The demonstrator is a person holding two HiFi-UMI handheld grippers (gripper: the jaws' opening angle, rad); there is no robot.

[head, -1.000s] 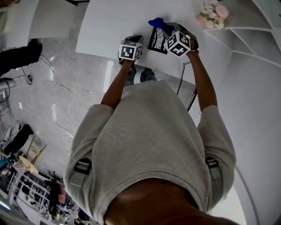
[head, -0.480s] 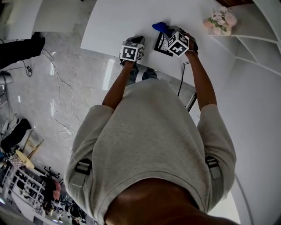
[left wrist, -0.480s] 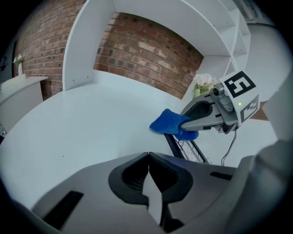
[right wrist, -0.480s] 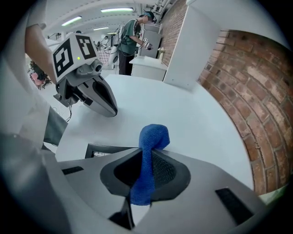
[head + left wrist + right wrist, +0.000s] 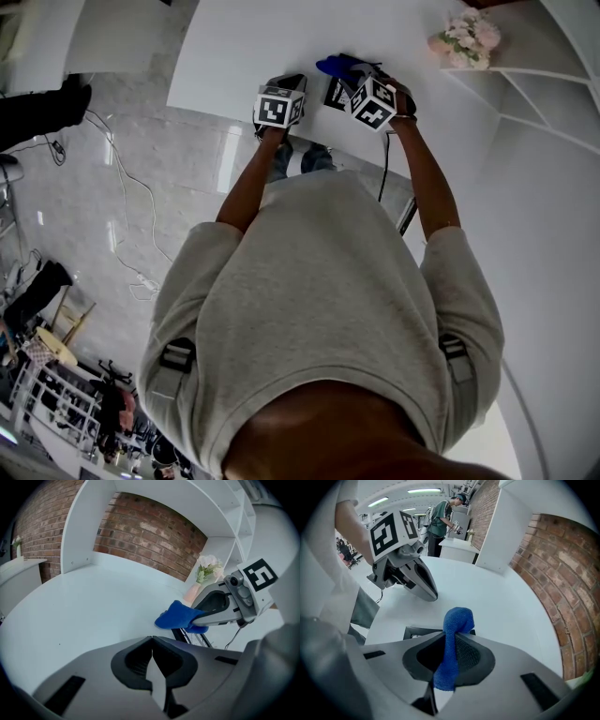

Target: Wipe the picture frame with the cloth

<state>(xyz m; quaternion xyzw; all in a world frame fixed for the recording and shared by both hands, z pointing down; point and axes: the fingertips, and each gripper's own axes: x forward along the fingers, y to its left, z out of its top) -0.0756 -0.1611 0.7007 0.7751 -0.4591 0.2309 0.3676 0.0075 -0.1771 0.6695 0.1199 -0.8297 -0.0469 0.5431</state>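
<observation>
White bench (image 5: 234, 56) runs to a red brick wall (image 5: 140, 527). My left gripper (image 5: 152, 641) sits at the bench's near edge, fingers pressed together, holding nothing. Rightward, the flat black-edged picture frame (image 5: 417, 632) lies below my right gripper (image 5: 450, 637), whose fingers clamp the fluffy blue cloth (image 5: 458, 616).

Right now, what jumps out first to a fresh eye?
The bright blue cloth pinched in the right gripper, right at the black picture frame on the white table. Then the left gripper, shut and empty, beside it, and pink flowers at the table's far right.
</observation>
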